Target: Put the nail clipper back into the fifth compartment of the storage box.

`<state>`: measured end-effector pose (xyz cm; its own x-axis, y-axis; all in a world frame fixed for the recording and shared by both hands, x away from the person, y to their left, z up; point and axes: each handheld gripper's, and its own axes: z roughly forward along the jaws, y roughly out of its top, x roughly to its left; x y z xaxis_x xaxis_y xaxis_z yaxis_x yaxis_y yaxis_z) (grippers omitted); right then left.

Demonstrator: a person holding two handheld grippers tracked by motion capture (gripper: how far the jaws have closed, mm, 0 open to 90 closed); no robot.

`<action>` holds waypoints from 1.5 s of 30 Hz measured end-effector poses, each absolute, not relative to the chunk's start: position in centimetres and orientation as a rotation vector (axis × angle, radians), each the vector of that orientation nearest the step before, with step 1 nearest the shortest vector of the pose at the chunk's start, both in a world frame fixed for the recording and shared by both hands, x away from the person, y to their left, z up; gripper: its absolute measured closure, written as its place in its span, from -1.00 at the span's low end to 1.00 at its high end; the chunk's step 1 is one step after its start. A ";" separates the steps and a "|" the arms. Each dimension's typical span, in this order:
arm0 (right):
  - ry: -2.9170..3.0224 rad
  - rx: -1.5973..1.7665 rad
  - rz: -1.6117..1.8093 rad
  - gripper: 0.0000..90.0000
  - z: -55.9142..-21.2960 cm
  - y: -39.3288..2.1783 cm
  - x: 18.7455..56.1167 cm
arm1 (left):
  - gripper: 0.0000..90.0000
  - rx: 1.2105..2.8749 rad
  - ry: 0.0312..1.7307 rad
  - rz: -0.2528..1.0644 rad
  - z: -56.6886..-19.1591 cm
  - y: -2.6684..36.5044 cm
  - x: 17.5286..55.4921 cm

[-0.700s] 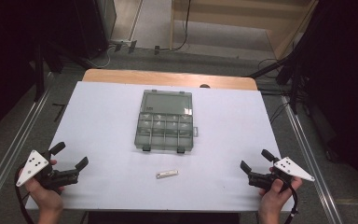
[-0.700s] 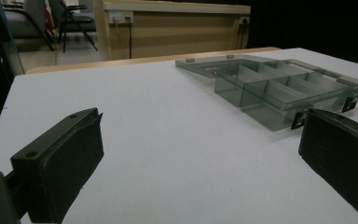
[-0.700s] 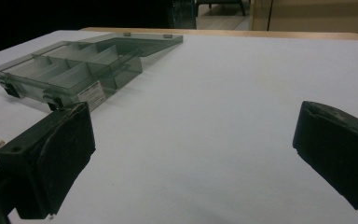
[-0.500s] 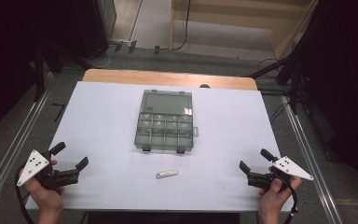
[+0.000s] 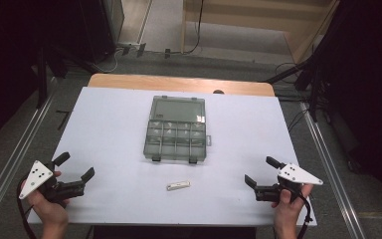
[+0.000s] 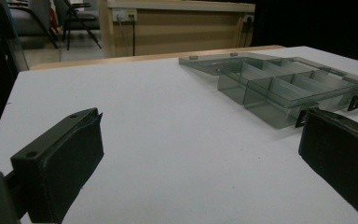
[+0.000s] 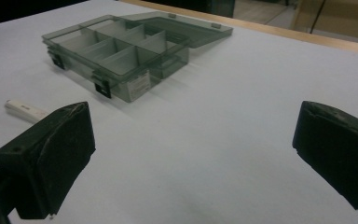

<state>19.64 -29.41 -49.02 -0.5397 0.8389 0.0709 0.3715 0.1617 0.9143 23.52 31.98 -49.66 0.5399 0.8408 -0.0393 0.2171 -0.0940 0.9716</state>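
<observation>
Both tools idle at the near edge of the white tabletop (image 5: 109, 124), 1 in each hand. Left tool (image 5: 74, 167) sits at the near-left corner, jaws spread wide, nothing between them. Right tool (image 5: 262, 172) sits at the near-right corner, jaws also wide apart and empty. Smoky-grey transparent plastic compartment box (image 5: 175, 135) lies mid-tabletop, lid folded back flat toward the far side, dividers exposed, 2 black latches on its near wall. Small white oblong stick (image 5: 178, 185) lies flat just in front of the box, between the 2 tools and well apart from both; in the right gripper view it sits beyond the left-hand jaw.
</observation>
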 end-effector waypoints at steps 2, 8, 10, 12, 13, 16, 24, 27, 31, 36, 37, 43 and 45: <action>2.034 1.103 1.346 -1.00 -48.5 -28.7 20.0 | -1.00 1.616 0.917 0.670 -49.7 32.0 23.5; 2.102 1.041 1.355 -1.00 -47.8 -27.3 20.8 | -1.00 1.617 0.917 0.670 -49.7 32.0 23.5; 2.141 1.012 1.357 -1.00 -47.4 -26.2 21.4 | -1.00 1.620 0.916 0.669 -49.7 32.0 23.5; 2.165 0.987 1.344 -1.00 -47.2 -25.5 21.8 | -1.00 1.621 0.916 0.668 -49.7 32.0 23.5; 2.175 0.976 1.346 -0.99 -47.1 -25.1 22.0 | -1.00 1.622 0.915 0.667 -49.7 32.0 23.5; 2.206 0.952 1.334 -0.90 -47.0 -24.0 22.5 | -1.00 1.621 0.915 0.666 -49.7 32.0 23.5; 2.288 0.885 1.306 -0.87 -46.8 -21.7 23.5 | -1.00 1.621 0.914 0.663 -49.7 32.0 23.5; 2.326 0.859 1.293 -0.88 -46.7 -20.9 23.9 | -1.00 1.622 0.913 0.661 -49.7 32.0 23.5; 2.417 0.811 1.307 -1.00 -46.9 -19.6 24.5 | -1.00 1.623 0.912 0.659 -49.7 32.0 23.6; 2.480 0.787 1.283 -1.00 -47.2 -18.5 24.9 | -1.00 1.623 0.912 0.657 -49.7 32.0 23.6; 2.480 0.787 1.283 -1.00 -47.2 -18.5 24.9 | -1.00 1.623 0.912 0.657 -49.7 32.0 23.6; 2.539 0.749 1.253 -1.00 -47.3 -17.2 25.4 | -1.00 1.624 0.911 0.656 -49.7 32.0 23.6; 2.563 0.720 1.233 -1.00 -47.3 -16.6 25.5 | -1.00 1.624 0.911 0.656 -49.7 32.0 23.6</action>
